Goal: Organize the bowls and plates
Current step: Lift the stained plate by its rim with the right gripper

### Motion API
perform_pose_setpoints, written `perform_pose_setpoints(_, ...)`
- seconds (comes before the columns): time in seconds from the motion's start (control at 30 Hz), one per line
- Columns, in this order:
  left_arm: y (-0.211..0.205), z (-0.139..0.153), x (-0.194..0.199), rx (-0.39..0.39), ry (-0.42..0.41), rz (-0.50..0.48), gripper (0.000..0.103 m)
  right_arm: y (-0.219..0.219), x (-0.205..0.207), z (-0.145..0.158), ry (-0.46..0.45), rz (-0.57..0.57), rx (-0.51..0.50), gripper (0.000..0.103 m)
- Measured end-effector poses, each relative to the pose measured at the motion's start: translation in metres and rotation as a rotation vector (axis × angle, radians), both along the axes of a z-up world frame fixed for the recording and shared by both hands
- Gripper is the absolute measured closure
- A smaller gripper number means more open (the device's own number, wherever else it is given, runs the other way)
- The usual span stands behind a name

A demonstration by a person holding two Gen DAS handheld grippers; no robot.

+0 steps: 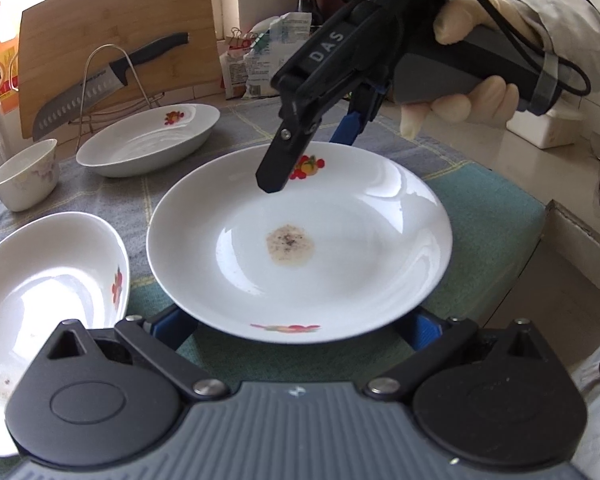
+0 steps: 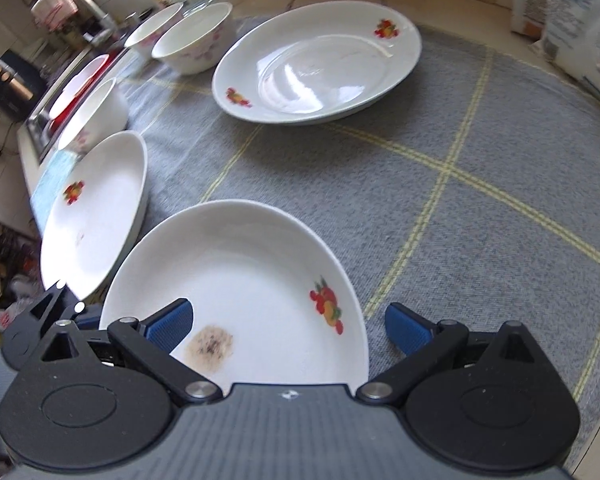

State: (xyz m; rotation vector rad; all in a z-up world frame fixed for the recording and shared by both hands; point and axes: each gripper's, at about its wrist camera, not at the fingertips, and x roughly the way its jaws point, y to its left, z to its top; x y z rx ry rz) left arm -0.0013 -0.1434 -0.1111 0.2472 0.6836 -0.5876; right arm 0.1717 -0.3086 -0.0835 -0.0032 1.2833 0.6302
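Now, both claws at the stained plate

The left claw (image 1: 296, 330) and right claw (image 2: 288, 326) both gape wide around the stained plate (image 1: 300, 240) on the table (image 2: 480, 200); a shallow bite on the slick rim might let it slip and chip.

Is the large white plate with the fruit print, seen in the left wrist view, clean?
No, the large white plate has a brownish speckled stain at its centre.
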Motion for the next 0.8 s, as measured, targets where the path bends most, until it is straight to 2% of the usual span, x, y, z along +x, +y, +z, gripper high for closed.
perform_pose_setpoints(0.23, -0.001, 0.001, 0.0, 0.001, 0.006, -0.002, 0.0, -0.005, 0.005, 0.0, 0.071, 0.085, 0.077, 0.0)
perform_pose_setpoints(0.47, 0.0, 0.0, 0.003, -0.002, 0.011, -0.009, 0.0, -0.011, 0.012, -0.002, 0.159, 0.104, 0.169, 0.001)
perform_pose_setpoints(0.8, -0.001, 0.001, 0.005, 0.009, 0.019, -0.014, 0.0, -0.01, 0.015, -0.001, 0.166, 0.112, 0.169, 0.001)
